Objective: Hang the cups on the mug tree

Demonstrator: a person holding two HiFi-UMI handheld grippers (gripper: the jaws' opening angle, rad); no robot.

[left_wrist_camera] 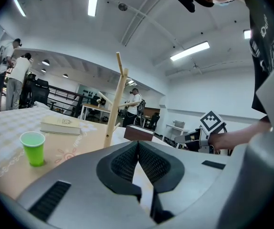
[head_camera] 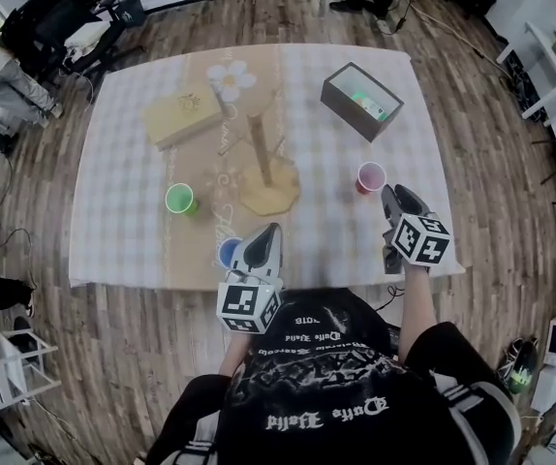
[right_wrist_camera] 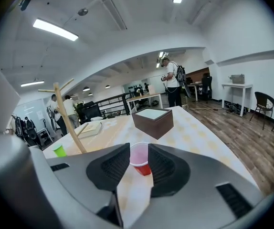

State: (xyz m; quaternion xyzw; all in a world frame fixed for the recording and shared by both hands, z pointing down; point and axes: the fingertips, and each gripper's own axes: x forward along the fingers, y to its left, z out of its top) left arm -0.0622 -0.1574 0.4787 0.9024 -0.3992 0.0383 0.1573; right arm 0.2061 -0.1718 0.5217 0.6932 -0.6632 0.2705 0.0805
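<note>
The left tongs point(head_camera: 269, 231) are pressed together, with nothing between the pads. They are held low over the near edge of the table with a pale checked cloth point(head_camera: 123, 163) and point roughly level across it. A blue plastic cup point(head_camera: 227, 251) stands just beside their tip, partly hidden by the tong body.

The right tongs point(right_wrist_camera: 138, 150) are spread and tilted downward. A red plastic cup with a pale pink inside point(right_wrist_camera: 140, 159) stands upright on the table in line with the gap. In the right gripper view its rim shows between the two ribbed pads; the head view places it just ahead of the tips. The pads do not press on it.

The wooden mug tree with an octagonal base point(head_camera: 262, 158) stands upright near the table centre, between the two tongs and beyond them. No cup hangs on its pegs.

A green plastic cup point(head_camera: 179, 199) stands upright to the left of the tree base, apart from it. A tan closed book point(head_camera: 181, 114) lies at the far left. A dark brown open box point(head_camera: 360, 100) sits at the far right, well beyond the red cup.
</note>
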